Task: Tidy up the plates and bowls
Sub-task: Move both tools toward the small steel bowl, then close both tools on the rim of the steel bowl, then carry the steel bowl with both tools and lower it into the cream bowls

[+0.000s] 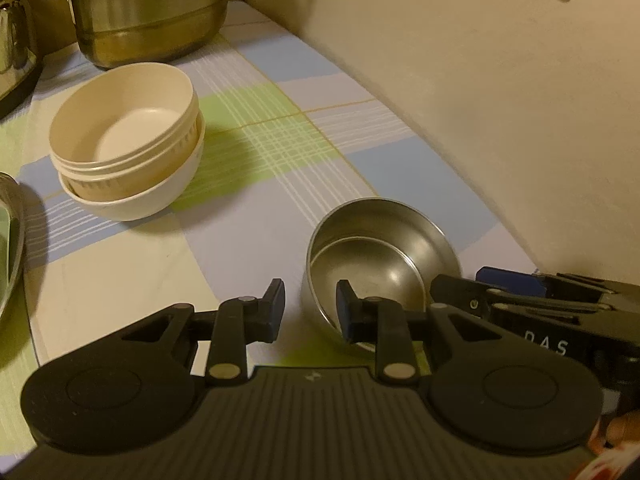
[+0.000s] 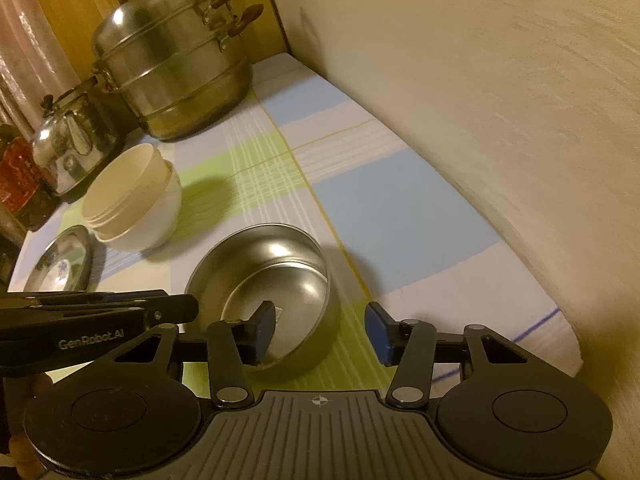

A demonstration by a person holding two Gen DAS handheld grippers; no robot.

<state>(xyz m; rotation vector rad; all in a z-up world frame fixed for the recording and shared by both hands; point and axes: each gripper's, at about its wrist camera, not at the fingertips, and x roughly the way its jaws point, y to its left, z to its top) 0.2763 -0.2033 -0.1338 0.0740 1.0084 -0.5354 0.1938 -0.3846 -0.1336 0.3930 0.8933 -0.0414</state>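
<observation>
A steel bowl stands on the checked tablecloth near the wall. My left gripper straddles its left rim, one pad inside and one outside, with gaps on both sides of the wall, so it is open. My right gripper straddles the bowl's right rim the same way, open, its pads clear of the metal. Each gripper shows in the other's view: the right gripper and the left gripper. Two cream bowls sit nested further back on the left. A steel plate lies at the left edge.
A large lidded steamer pot stands in the far corner, with a kettle to its left. A plain wall runs along the table's right side. Bare tablecloth lies between the steel bowl and the wall.
</observation>
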